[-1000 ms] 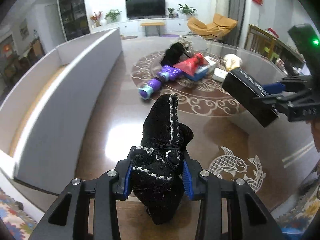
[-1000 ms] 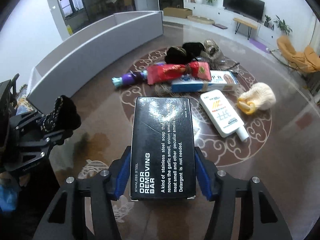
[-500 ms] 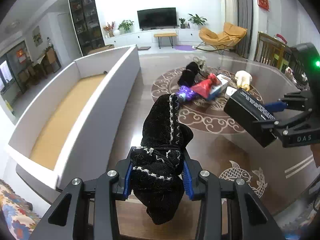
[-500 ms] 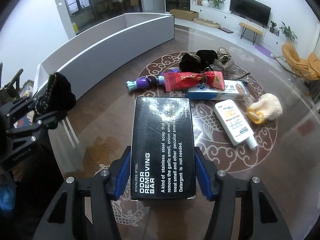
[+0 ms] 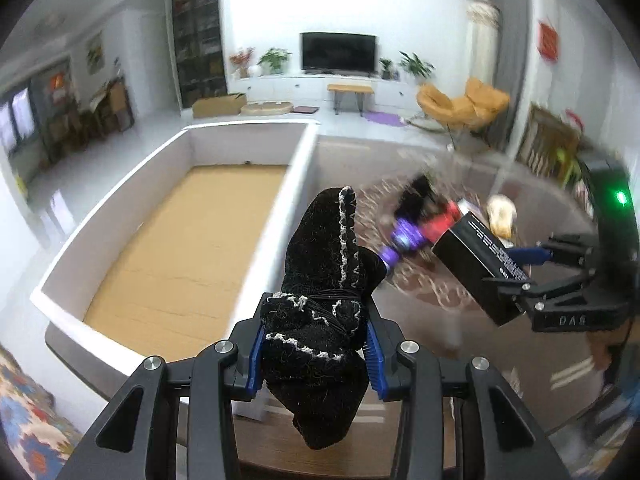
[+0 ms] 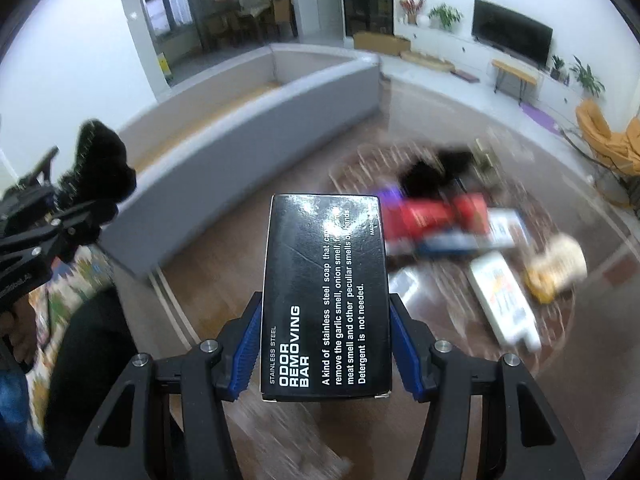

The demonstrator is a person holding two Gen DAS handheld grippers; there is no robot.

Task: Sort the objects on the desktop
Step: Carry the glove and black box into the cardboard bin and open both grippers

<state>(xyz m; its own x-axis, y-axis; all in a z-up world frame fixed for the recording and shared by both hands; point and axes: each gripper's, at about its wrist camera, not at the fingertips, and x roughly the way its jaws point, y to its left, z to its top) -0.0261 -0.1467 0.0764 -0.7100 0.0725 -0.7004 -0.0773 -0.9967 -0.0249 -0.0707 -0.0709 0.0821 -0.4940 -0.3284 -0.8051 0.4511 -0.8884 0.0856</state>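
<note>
My left gripper (image 5: pixel 314 354) is shut on a black fuzzy cloth with white stitching (image 5: pixel 326 280), held in the air beside the right wall of a white storage box (image 5: pixel 304 168) with a tan floor. My right gripper (image 6: pixel 325 342) is shut on a black box labelled "odor removing bar" (image 6: pixel 325 288), raised above the brown glass table (image 6: pixel 224 248). In the left wrist view the black box (image 5: pixel 478 264) and the right gripper (image 5: pixel 516 284) hang at the right. In the right wrist view the left gripper (image 6: pixel 74 210) with its black cloth (image 6: pixel 100 168) is at the left.
A blurred pile lies on the table's round pattern: a red packet (image 6: pixel 436 214), a white tube (image 6: pixel 506 302), a purple toy (image 5: pixel 400 240), a cream knitted thing (image 6: pixel 560 262), black cloths (image 6: pixel 436 166). A patterned rug (image 5: pixel 28 428) lies below the table edge.
Both grippers have risen and swung left toward the white box, whose tan floor has come into view. Both grips are unchanged. The pile on the table has dropped farther away.
</note>
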